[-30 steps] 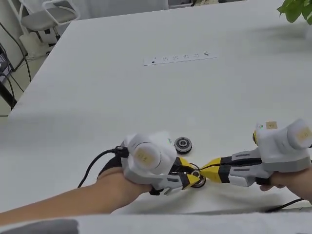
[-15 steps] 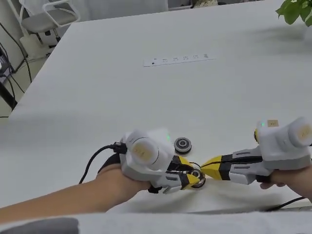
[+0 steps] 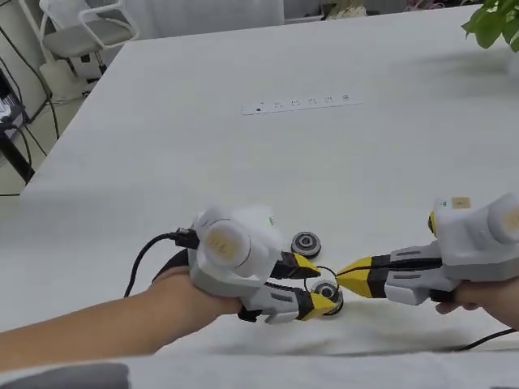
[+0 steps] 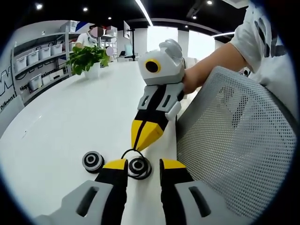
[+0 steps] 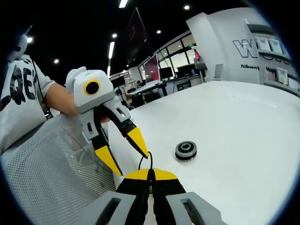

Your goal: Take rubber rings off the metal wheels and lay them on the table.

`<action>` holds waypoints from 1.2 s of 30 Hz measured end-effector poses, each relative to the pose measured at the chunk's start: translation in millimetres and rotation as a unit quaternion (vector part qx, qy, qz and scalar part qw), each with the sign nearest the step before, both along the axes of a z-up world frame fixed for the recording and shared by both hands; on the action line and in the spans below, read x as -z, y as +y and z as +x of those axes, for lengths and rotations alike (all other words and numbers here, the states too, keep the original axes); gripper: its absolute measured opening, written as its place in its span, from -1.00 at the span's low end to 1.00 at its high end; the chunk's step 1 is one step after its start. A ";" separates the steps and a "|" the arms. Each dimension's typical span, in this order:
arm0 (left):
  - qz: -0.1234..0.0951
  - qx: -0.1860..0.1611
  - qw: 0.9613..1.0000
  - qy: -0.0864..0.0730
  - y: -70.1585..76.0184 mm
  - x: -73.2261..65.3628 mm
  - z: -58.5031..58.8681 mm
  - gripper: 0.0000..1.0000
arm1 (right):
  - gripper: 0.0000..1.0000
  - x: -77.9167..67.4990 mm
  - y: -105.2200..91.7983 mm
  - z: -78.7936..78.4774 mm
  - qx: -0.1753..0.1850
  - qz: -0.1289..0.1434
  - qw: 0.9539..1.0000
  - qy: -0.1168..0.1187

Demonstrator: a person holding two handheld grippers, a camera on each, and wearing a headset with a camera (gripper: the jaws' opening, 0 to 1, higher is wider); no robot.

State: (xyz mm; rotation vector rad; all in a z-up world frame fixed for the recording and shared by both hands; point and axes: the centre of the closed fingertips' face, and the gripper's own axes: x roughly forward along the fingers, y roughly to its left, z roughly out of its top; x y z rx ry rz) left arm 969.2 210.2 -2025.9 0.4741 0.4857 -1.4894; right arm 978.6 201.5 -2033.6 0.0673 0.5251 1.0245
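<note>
The broad white table (image 3: 162, 162) took up most of the head view, and in the left gripper view a grey mesh chair back (image 4: 234, 140) stood close beside its edge. Down at the near edge were the two tools. The left gripper (image 3: 315, 284), a white body with black jaws and yellow tips, sat in a hand with its jaws spread. The right gripper (image 3: 347, 275), built the same, came in from the other side, nose to nose with it. Its jaws were pressed together (tips meeting in a single yellow point) and they pinched a strand of the thin black rubber ring (image 4: 124, 153). Far up the table lay a long white power strip (image 3: 302, 104), and a green potted plant (image 3: 491, 20) peeked in at the far corner.

Now the small stuff. One round metal wheel with a dark rim (image 4: 139, 167) lay flat on the table between the left gripper's open jaws, close against one jaw, with a gap to the other. A second metal wheel (image 3: 306, 241) lay flat just beyond, near the left gripper but apart from it. The ring's loop arched from the right gripper's tips toward the wheel between the jaws. Whether it touched that wheel could not be told.
</note>
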 end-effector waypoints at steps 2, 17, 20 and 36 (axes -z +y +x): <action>-0.002 -0.001 1.000 -0.002 3.8 -3.0 0.2 -0.53 | -1.00 -1.9 0.3 0.5 -0.001 0.000 1.000 -0.001; -0.023 -0.031 0.999 -0.016 32.2 -27.3 18.4 -0.24 | -1.00 -16.3 2.2 14.0 -0.007 -0.004 1.000 -0.009; -0.023 -0.034 0.999 -0.019 37.1 -29.2 20.6 -0.16 | -1.00 -18.5 3.9 17.9 -0.007 -0.004 1.000 -0.010; -0.038 -0.072 0.997 -0.019 65.6 -35.1 35.0 0.09 | -1.00 -21.0 19.8 31.6 -0.027 -0.021 0.999 -0.014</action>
